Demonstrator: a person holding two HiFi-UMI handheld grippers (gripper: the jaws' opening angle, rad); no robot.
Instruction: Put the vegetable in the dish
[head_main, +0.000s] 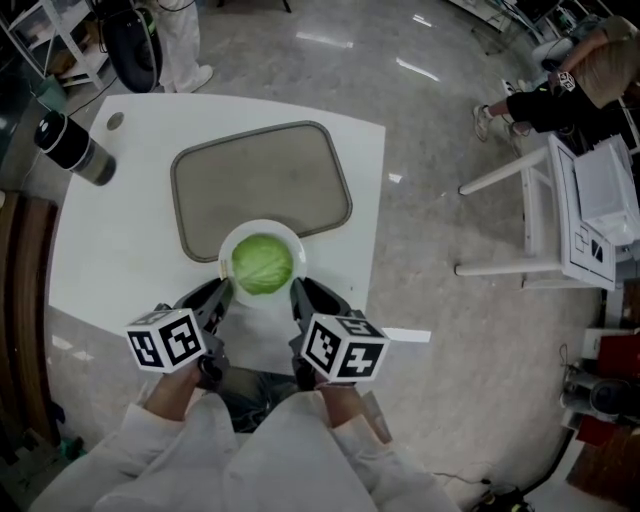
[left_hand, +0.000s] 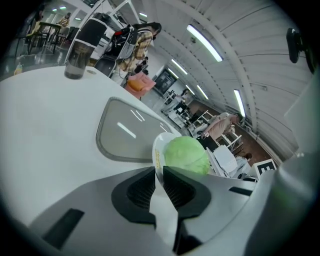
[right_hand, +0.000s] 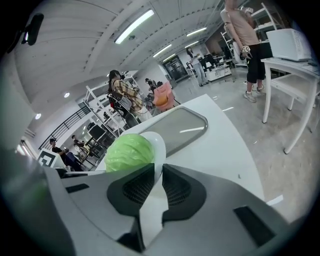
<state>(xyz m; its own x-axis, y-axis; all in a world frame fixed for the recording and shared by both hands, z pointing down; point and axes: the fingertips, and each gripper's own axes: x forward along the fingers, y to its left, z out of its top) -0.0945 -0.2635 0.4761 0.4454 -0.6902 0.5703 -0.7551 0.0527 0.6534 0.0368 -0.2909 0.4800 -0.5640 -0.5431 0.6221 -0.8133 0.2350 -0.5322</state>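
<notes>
Table (head_main: 110, 250): cabbage (head_main: 262, 264) in dish (head_main: 262, 226) between claws (head_main: 225, 292) (head_main: 298, 290)

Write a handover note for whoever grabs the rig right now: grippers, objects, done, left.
Grippers: the left gripper is shut on the left rim of the dish; the right gripper is shut on its right rim.
Things: the cabbage sits in the dish, which overlaps the near edge of the grey tray on the white table. I cannot tell whether the dish is lifted or resting.
Done: the vegetable is in the dish.
Left: nothing of the stated task, by the look of it. Probably just set the dish down level and release both grippers.
</notes>
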